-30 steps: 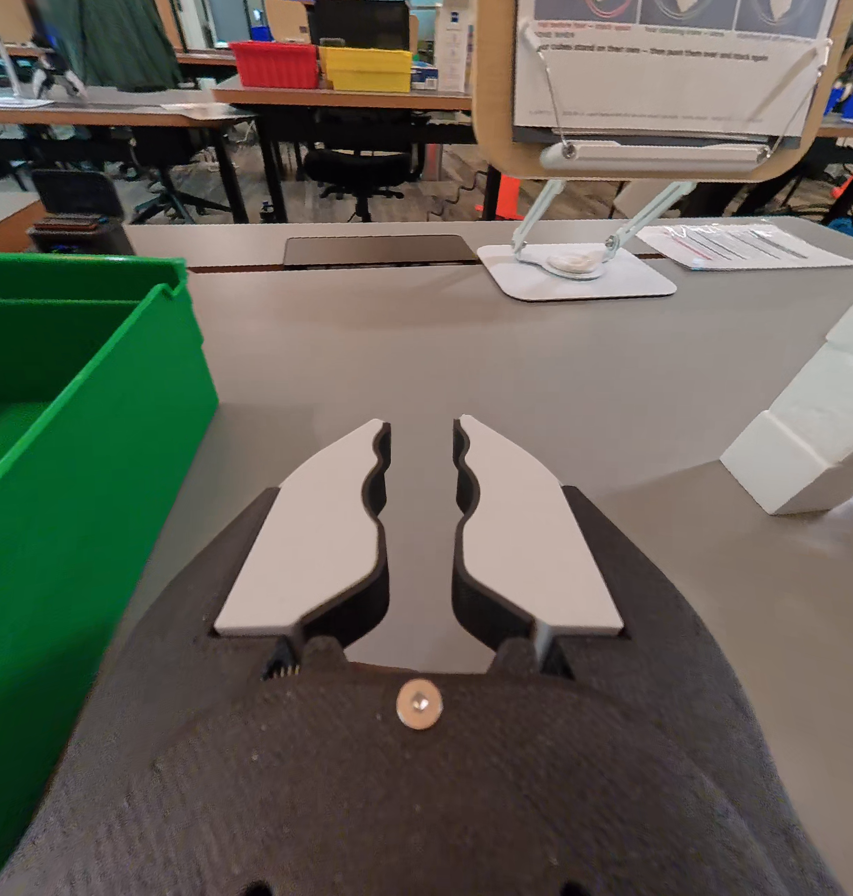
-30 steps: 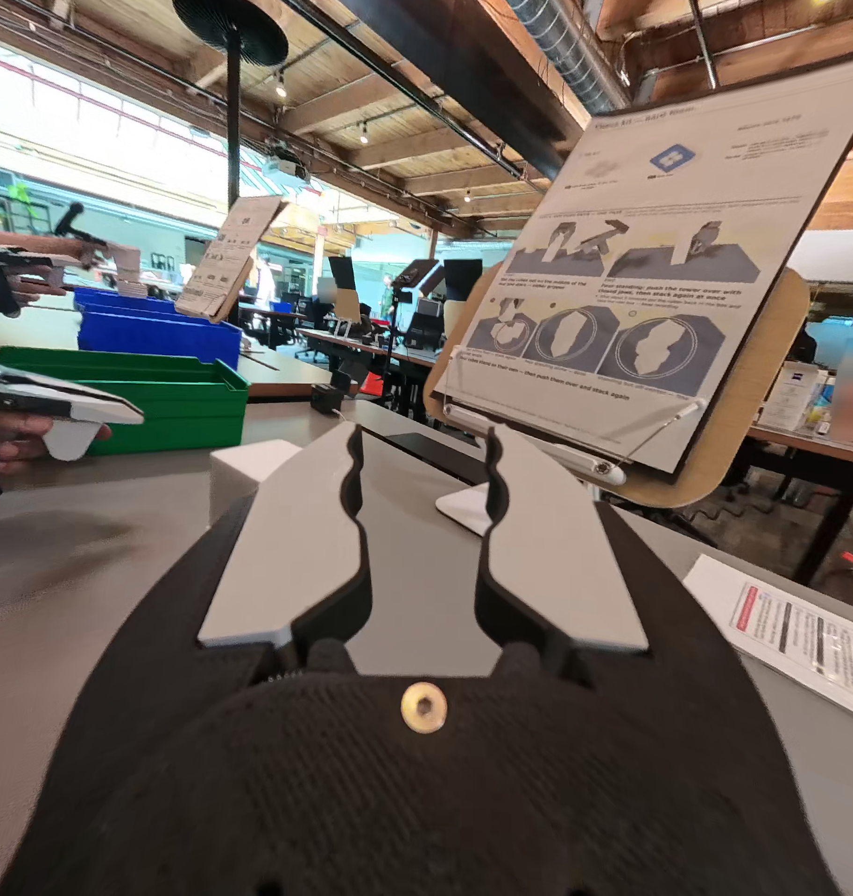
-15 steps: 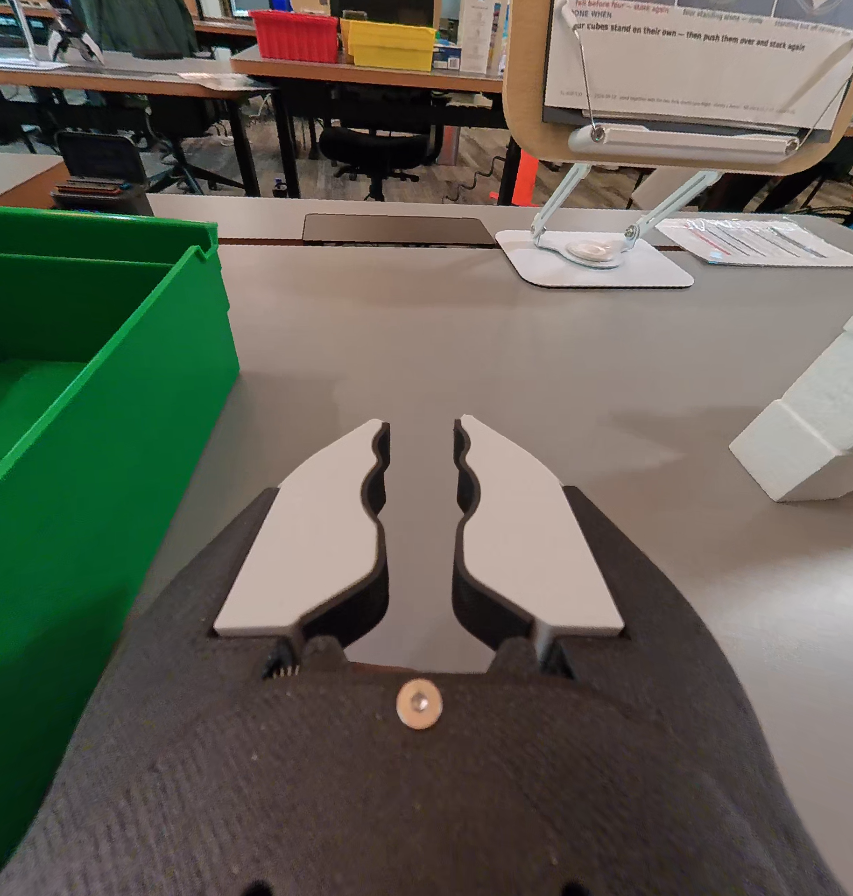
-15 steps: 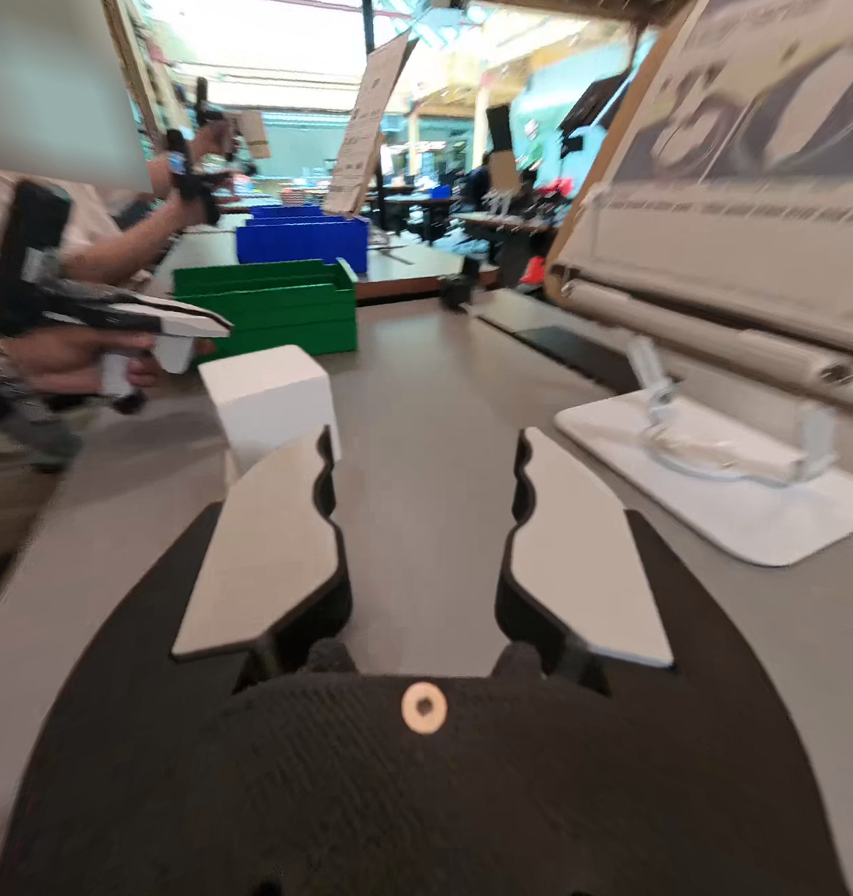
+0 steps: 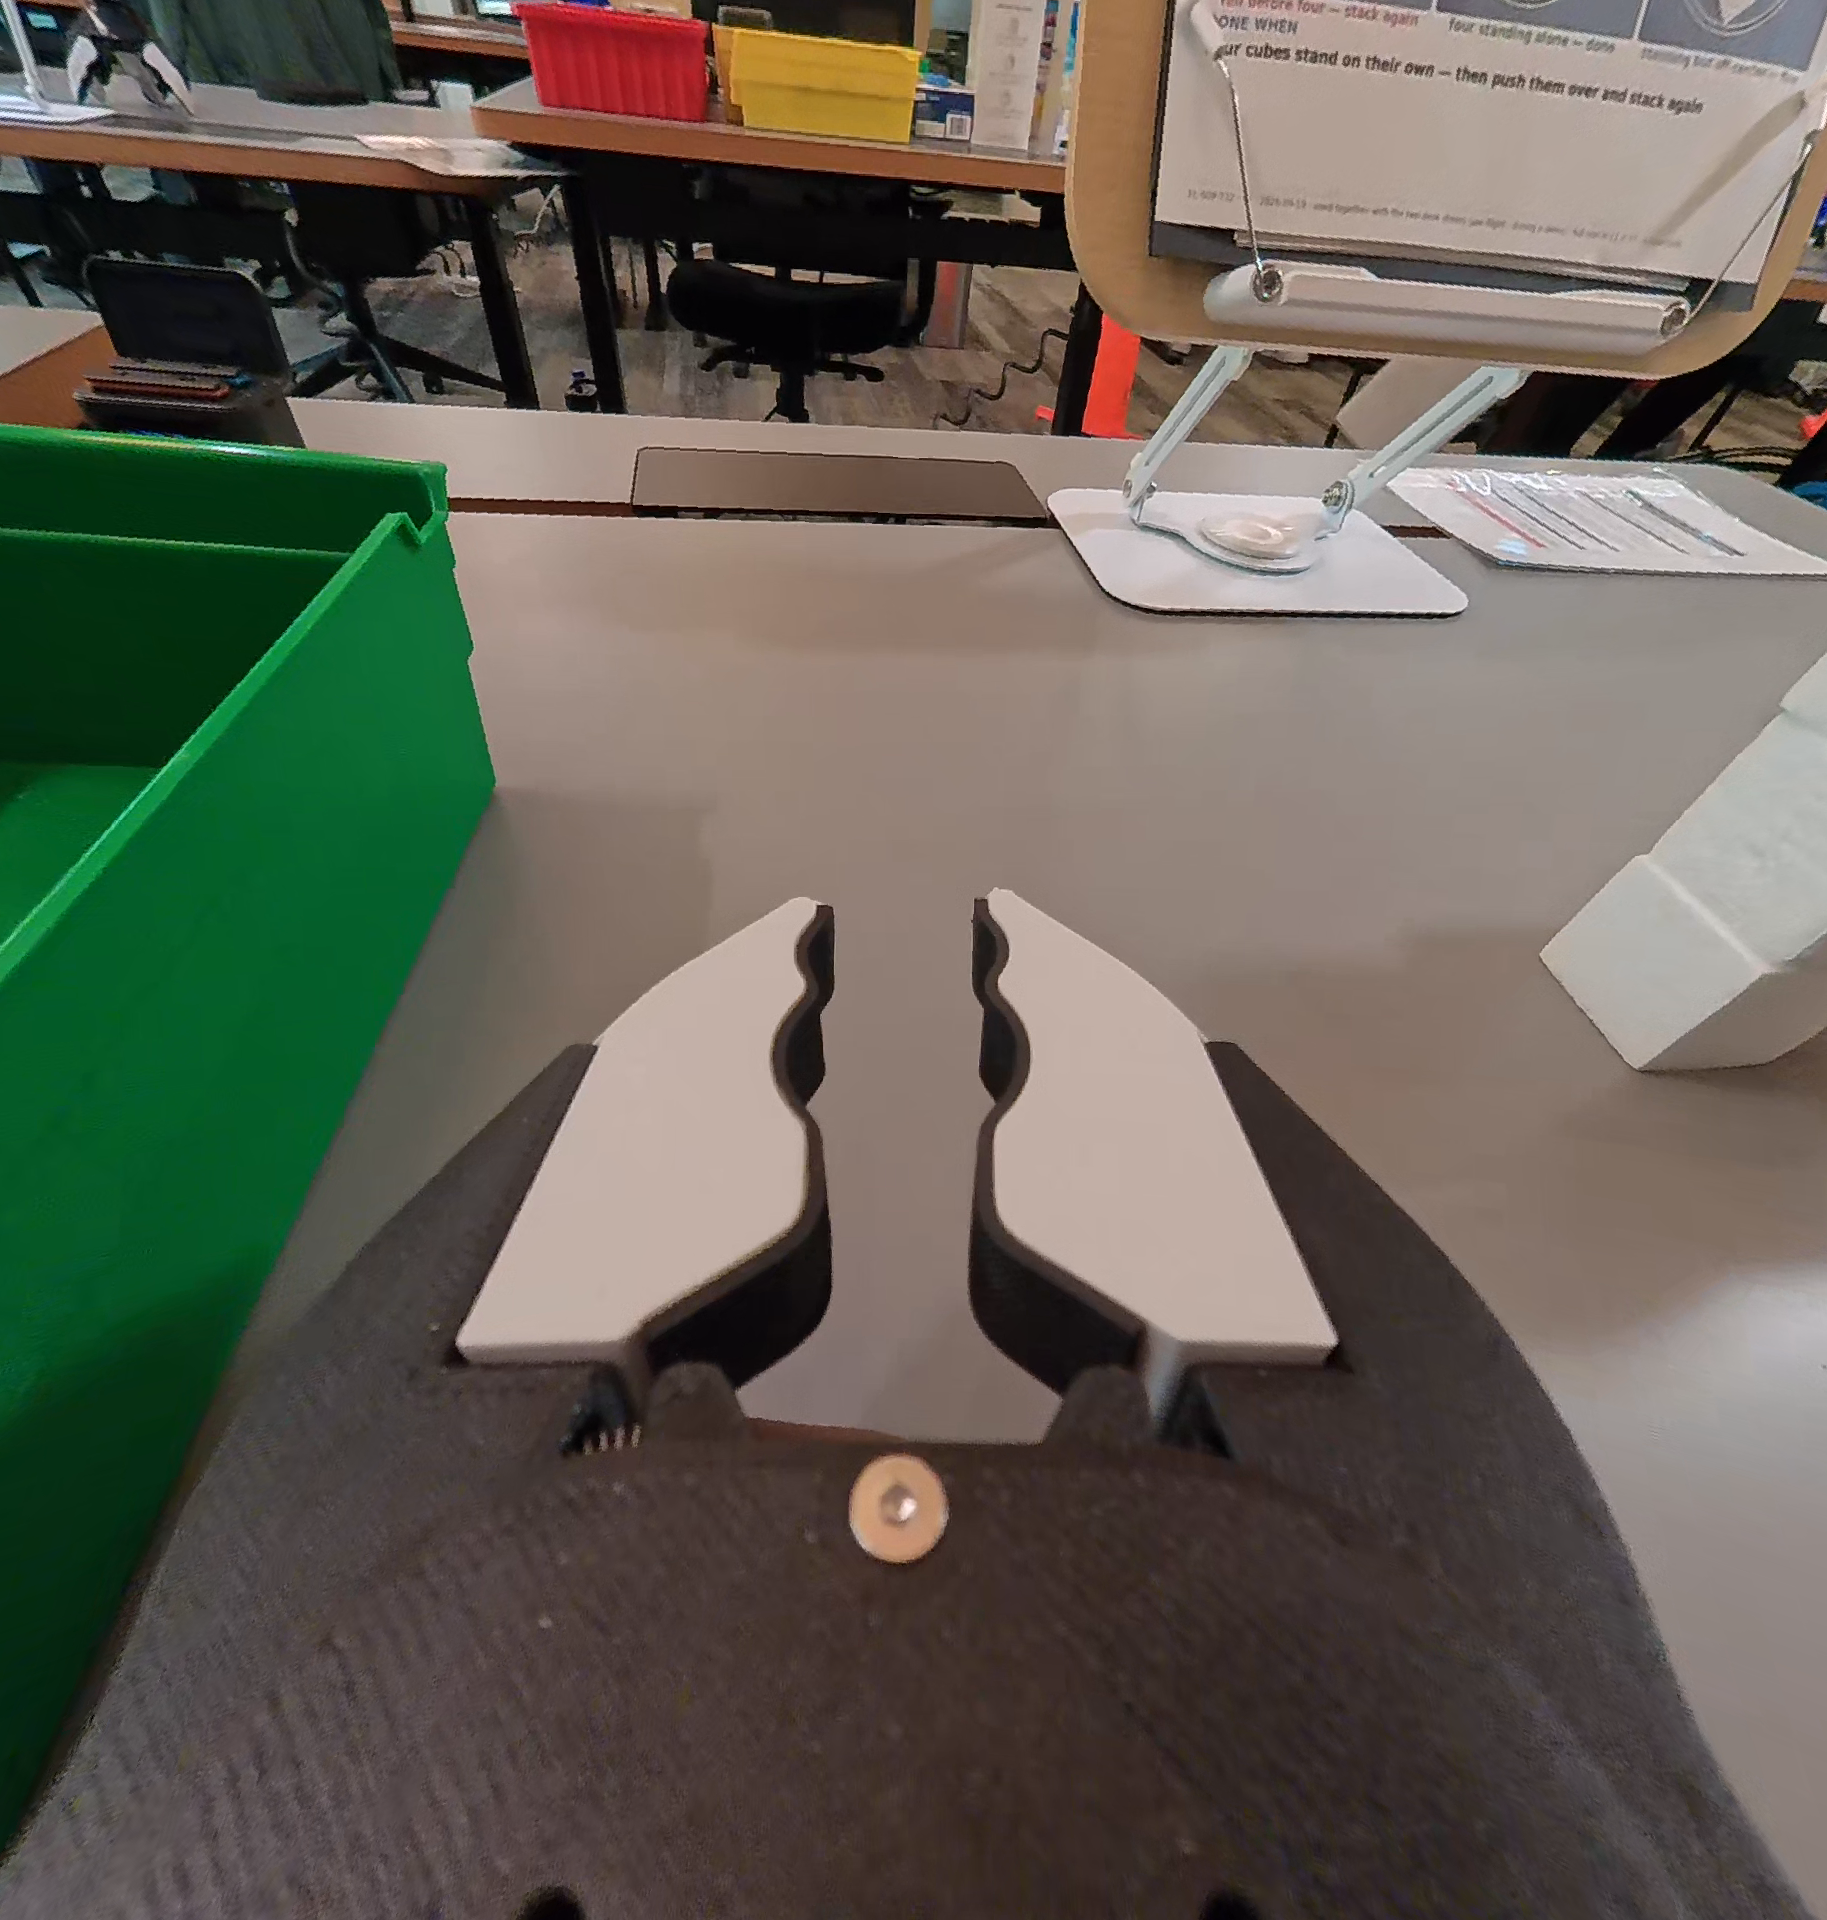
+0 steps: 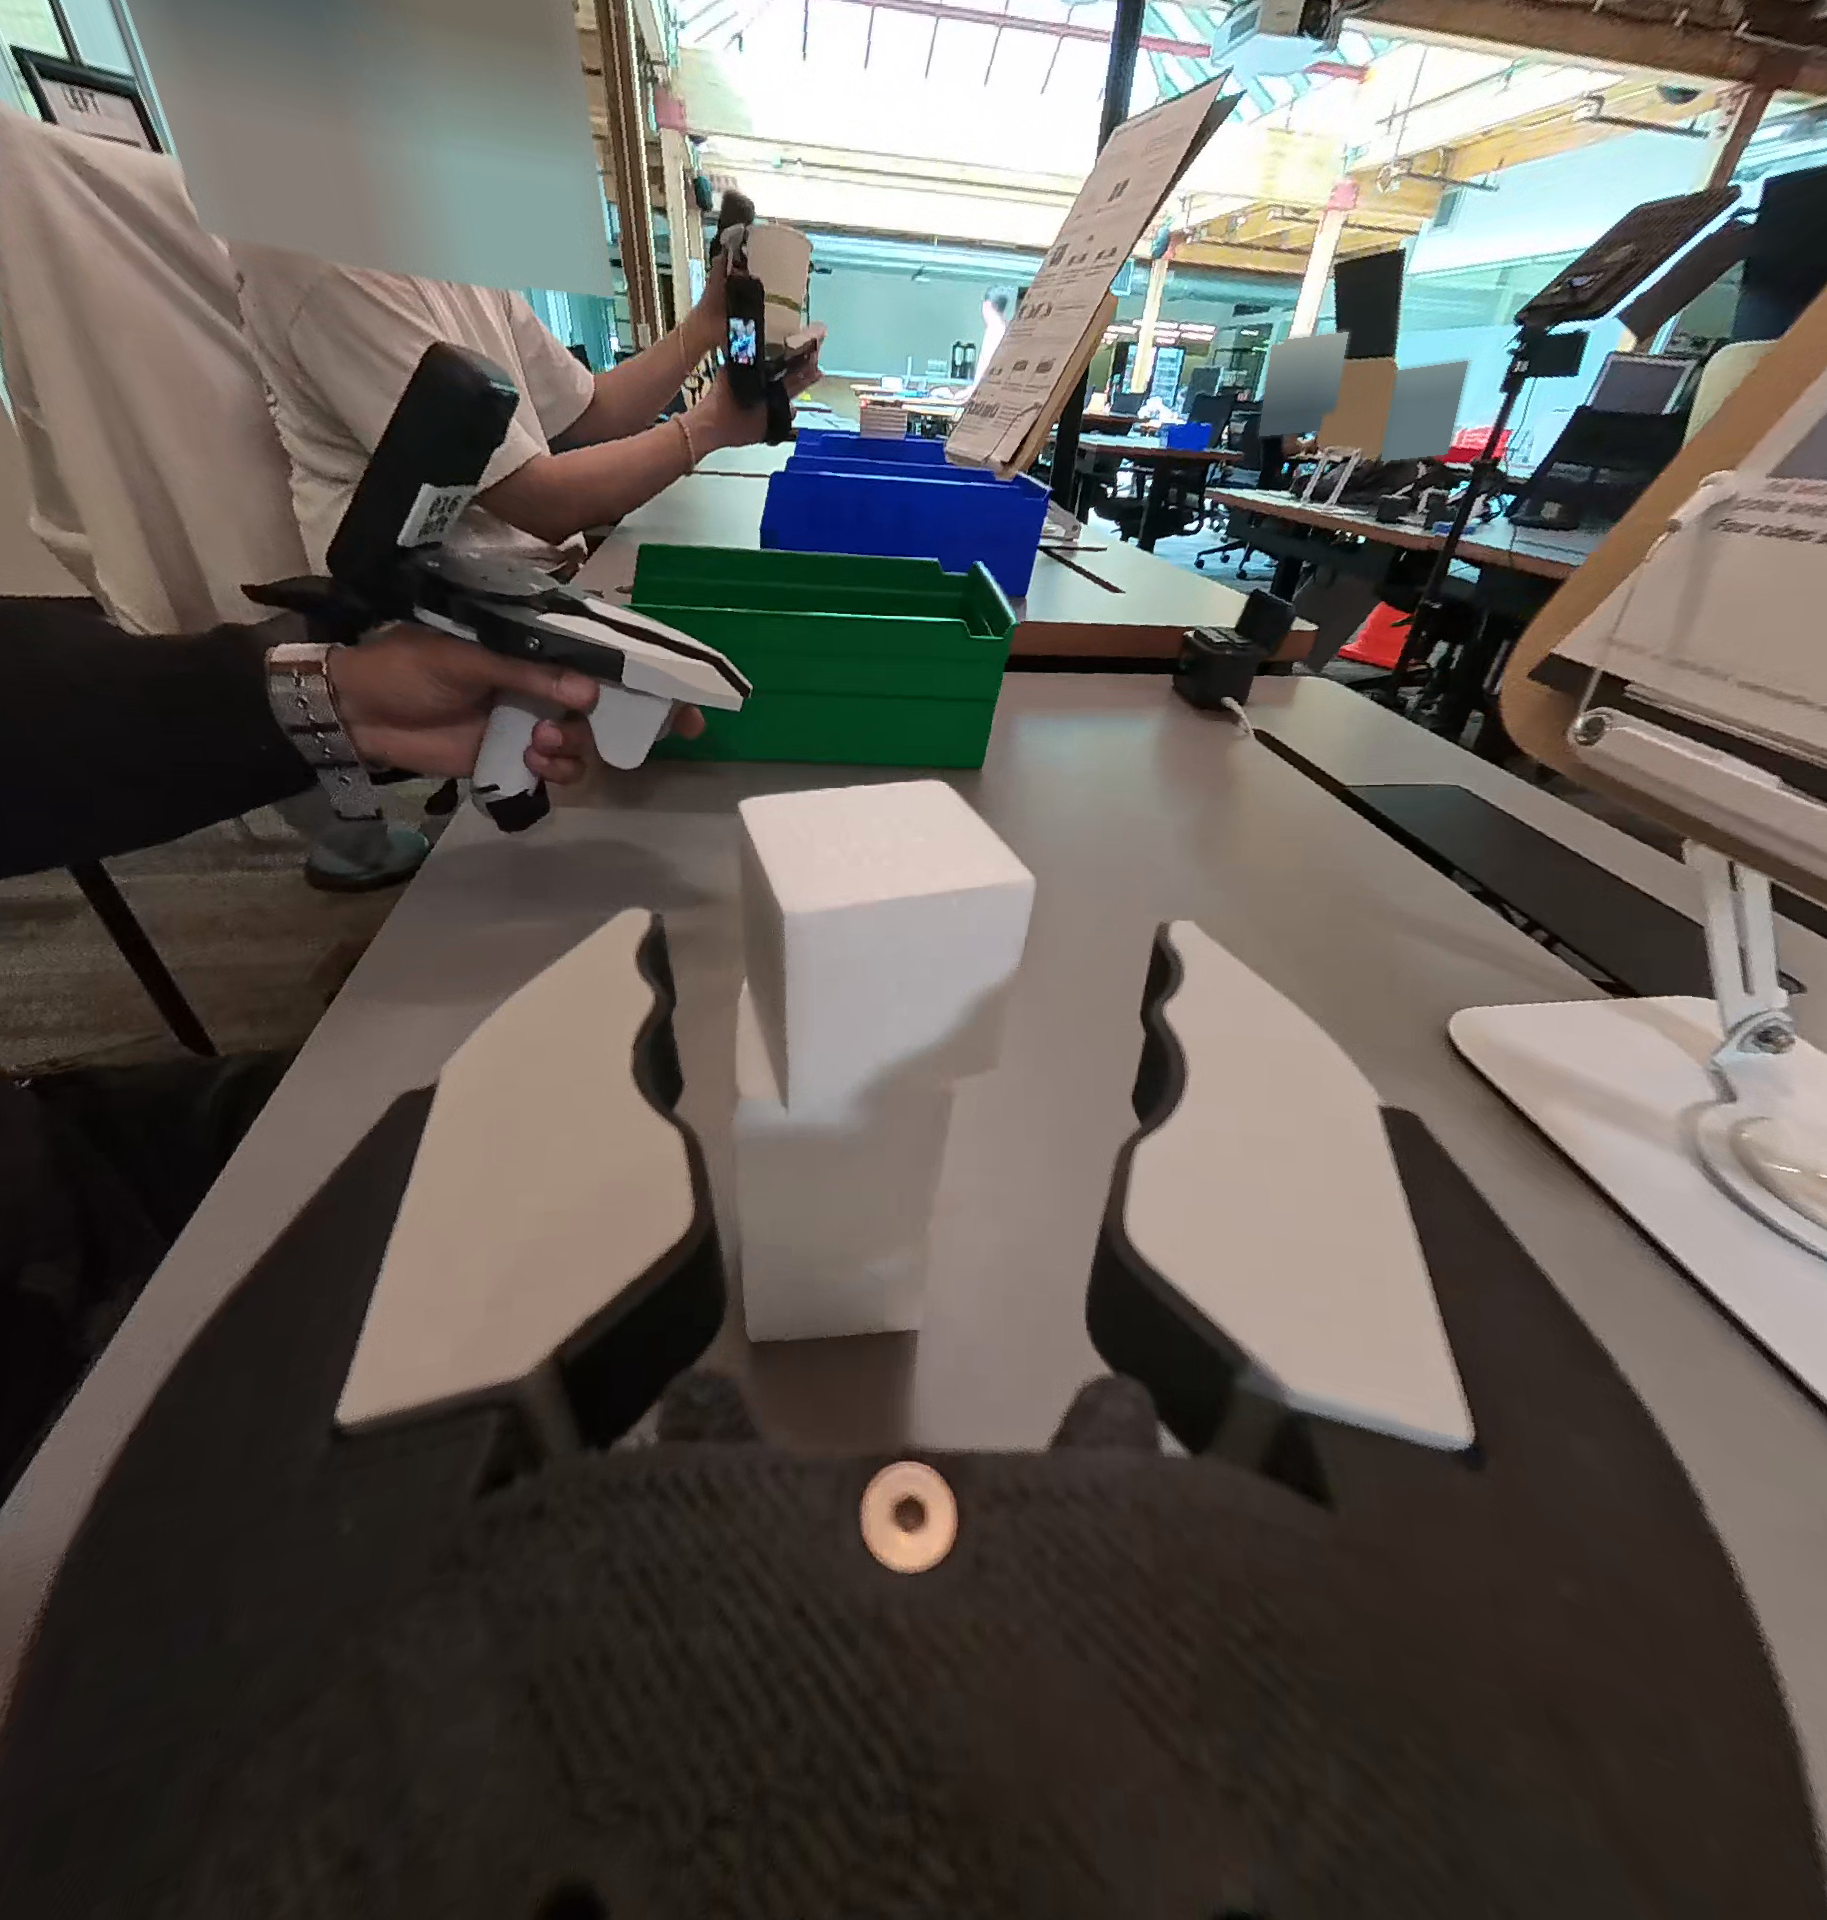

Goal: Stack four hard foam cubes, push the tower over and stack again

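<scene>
A stack of white foam cubes stands on the grey table (image 6: 1148,831). The top cube (image 6: 878,914) sits skewed on the lower cube (image 6: 836,1216). My right gripper (image 6: 904,930) is wide open and empty, with a finger on either side of the stack; whether the fingers touch the foam I cannot tell. The stack also shows at the right edge of the left wrist view (image 5: 1740,914). My left gripper (image 5: 902,904) is slightly open and empty, above bare table beside the green bin (image 5: 213,831). It also shows in the right wrist view (image 6: 680,675), held in a hand, left of the stack.
The green bin (image 6: 836,665) sits at the table's far left, with a blue bin (image 6: 909,509) behind it. A document stand's white base (image 5: 1252,561) and a paper sheet (image 5: 1615,520) lie at the back. People stand beside the table's left edge (image 6: 265,416). Left tips to right tips: about 30 centimeters.
My right gripper has swung left and down from the document stand to the foam stack and opened wider. My left gripper has shifted slightly, its finger gap unchanged.
</scene>
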